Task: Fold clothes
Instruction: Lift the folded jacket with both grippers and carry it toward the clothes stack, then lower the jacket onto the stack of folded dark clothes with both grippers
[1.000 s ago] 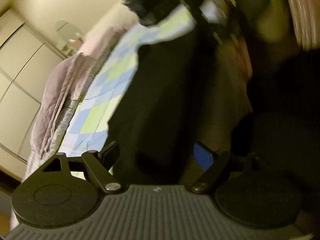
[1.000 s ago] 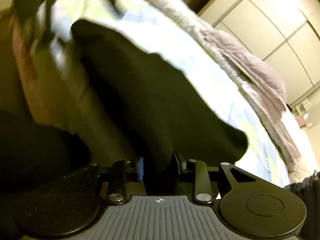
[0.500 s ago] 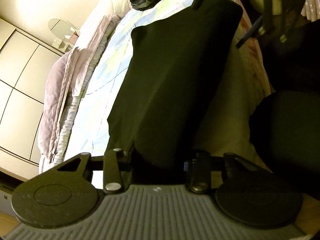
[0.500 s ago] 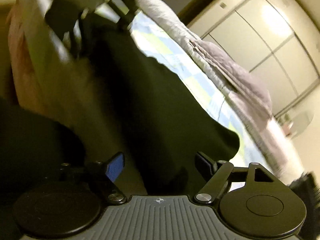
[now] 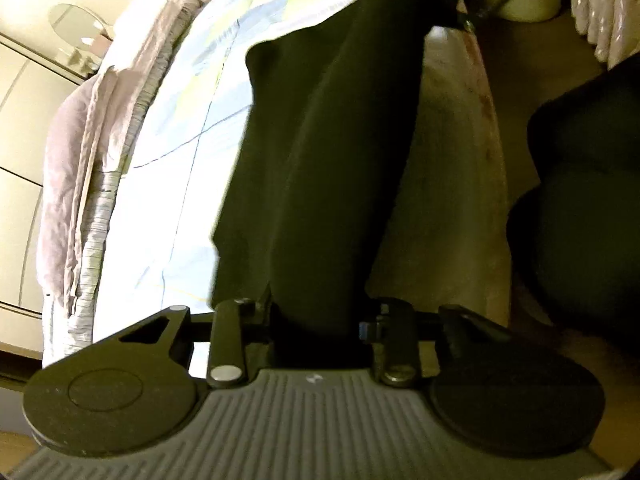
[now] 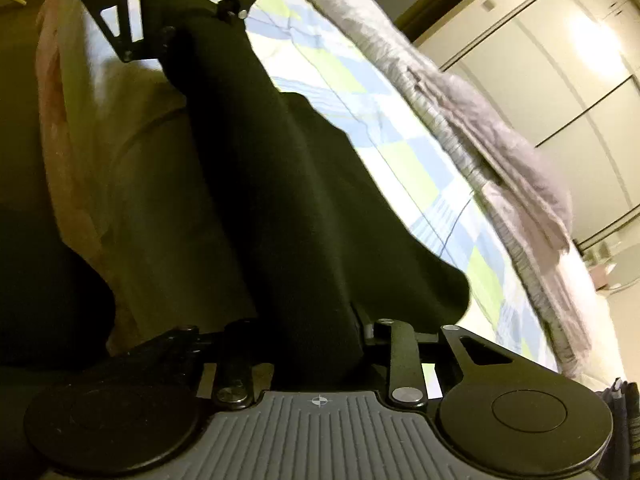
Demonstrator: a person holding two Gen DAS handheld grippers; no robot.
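Black garment (image 5: 328, 152), plain, no print or seams legible, matte & very dark so detail is lost; it hangs stretched as a long band between the two claws, over the near edge of the bed (image 5: 180, 208). Left wrist view: left claw (image 5: 320, 320) at 6 o'clock, its jaws closing, cloth bunched between them & pressed on both sides, so it's clamped on the garment; from there the fabric runs up toward 12–1 o'clock, narrowing to the right claw (image 5: 460, 4) at the top edge. A loose flap w/ a rounded corner sticks out toward 10–11 o'clock over the bedspread (image 5: 208, 80), which is pale w/ blue & yellow-green checks. Right wrist view: right claw (image 6: 320, 328) at 6 o'clock, jaws closing, gathered cloth pinched between them; garment (image 6: 280, 184) rises toward 11 o'clock to the left claw (image 6: 188, 28), whose black linkage shows at the top. Lower edge of the cloth bulges out toward 4 o'clock in a soft curve. Lilac-grey blanket (image 6: 500, 152) lies rumpled along the bed's far side, toward 2–3 o'clock; pale wardrobe doors (image 6: 560, 60) behind. A dark rounded shape at 3 o'clock in the left view can't be identified.
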